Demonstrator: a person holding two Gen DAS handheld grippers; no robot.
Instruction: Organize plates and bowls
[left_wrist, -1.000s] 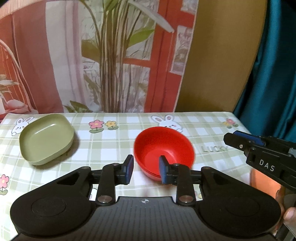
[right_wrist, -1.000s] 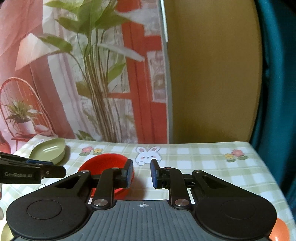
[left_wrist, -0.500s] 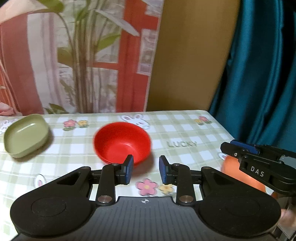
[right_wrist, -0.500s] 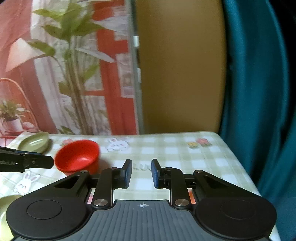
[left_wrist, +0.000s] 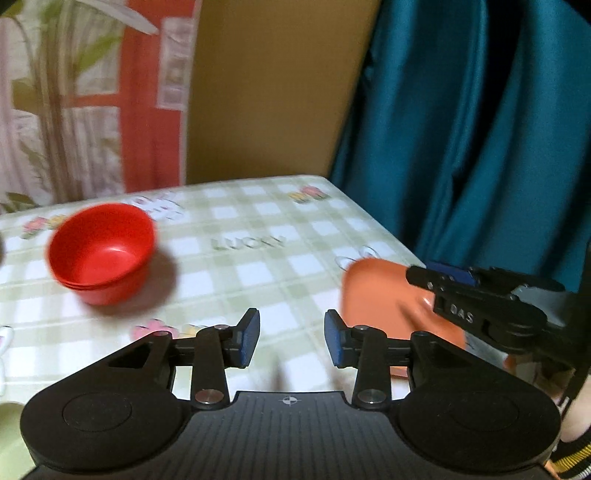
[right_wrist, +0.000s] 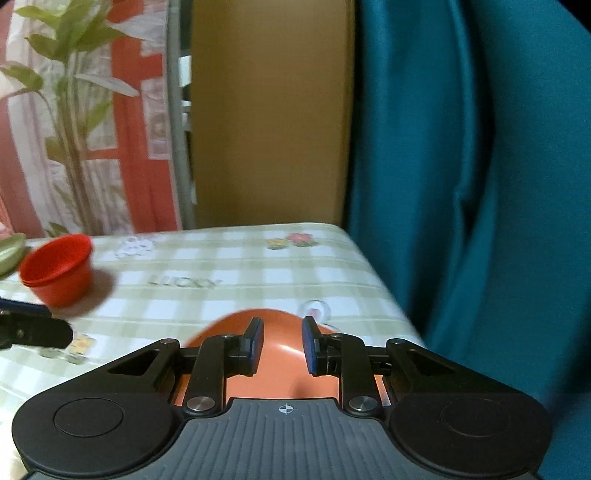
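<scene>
We judge the step in hand to be a pick of the orange plate (right_wrist: 277, 328), which lies near the bench (right_wrist: 229, 273) edge at about 4 o'clock of the cloth in the left wrist view. Our right gripper (right_wrist: 282, 345) hangs just over it, fingers spread with nothing between them. To do this well we should come down on the near rim, one finger above and one beneath the lip, and close squarely; a shallow plate gives little to bite on, and so close to the edge a push could slide it off.

Our left gripper (left_wrist: 291, 338) has its fingers spread too, empty, over bare cloth at 6 o'clock.

The red bowls (left_wrist: 101, 253) stand at 10 o'clock; ridges under the rim suggest several nested together, and the top one holds nothing. The orange plate shows nothing on it. A green dish (right_wrist: 9, 251) peeks in at 9 o'clock of the right wrist view, just beside the red bowls; its inside is hidden from us.
</scene>
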